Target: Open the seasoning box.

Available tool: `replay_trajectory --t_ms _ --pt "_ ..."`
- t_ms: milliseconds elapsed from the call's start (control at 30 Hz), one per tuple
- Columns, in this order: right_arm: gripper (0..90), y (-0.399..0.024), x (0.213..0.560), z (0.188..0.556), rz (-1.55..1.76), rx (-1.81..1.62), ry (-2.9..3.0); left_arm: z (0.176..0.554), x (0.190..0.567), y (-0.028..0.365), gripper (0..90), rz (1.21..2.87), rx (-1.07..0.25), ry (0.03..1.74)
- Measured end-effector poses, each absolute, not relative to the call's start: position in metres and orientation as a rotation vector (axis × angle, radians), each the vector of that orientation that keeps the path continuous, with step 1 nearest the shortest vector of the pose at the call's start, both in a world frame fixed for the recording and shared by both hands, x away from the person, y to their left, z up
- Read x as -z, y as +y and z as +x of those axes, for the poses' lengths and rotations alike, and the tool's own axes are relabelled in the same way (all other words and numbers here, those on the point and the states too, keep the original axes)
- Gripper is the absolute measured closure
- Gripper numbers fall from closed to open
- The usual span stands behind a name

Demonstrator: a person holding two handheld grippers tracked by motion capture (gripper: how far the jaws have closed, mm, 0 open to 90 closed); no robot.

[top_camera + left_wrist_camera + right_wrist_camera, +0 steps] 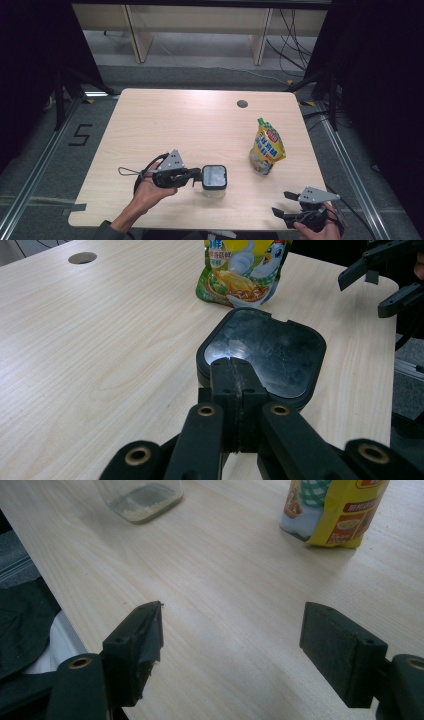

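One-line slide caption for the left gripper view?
Left hand-held gripper, jaws shut at the near rim of a black-lidded container; yellow pouch behind.

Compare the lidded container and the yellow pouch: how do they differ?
The container is clear, squat, with a flat black lid; the pouch is yellow, printed, taller, with a green cap. The left gripper has shut jaws at the lid's edge; the pouch stands apart, untouched. Both stand upright on the table.

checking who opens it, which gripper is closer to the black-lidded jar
Left. The left gripper sits shut right at the edge of the jar's black lid. The right gripper hangs open, well apart, at the table's near right corner.
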State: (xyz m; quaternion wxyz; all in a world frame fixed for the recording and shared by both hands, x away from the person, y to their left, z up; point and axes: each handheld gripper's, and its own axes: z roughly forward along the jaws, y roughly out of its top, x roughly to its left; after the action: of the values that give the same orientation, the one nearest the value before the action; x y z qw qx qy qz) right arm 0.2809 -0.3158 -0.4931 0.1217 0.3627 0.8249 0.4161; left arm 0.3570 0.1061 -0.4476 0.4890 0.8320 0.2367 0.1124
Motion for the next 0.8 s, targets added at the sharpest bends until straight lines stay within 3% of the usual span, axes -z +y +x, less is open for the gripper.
replay_trajectory --t_ms 333,667,800 --pt "30.2 -0.316 0.493 0.282 1.01 -1.207 2.414 0.358 0.45 0.108 89.1 2.002 -0.25 0.59" --pt "53.7 -0.307 0.48 0.282 0.954 -1.325 2.325 0.358 0.452 0.109 89.1 1.981 -0.232 0.609" --pt "56.3 -0.301 0.472 0.282 0.953 -1.355 2.307 0.358 0.453 0.11 89.1 1.98 -0.235 0.609"
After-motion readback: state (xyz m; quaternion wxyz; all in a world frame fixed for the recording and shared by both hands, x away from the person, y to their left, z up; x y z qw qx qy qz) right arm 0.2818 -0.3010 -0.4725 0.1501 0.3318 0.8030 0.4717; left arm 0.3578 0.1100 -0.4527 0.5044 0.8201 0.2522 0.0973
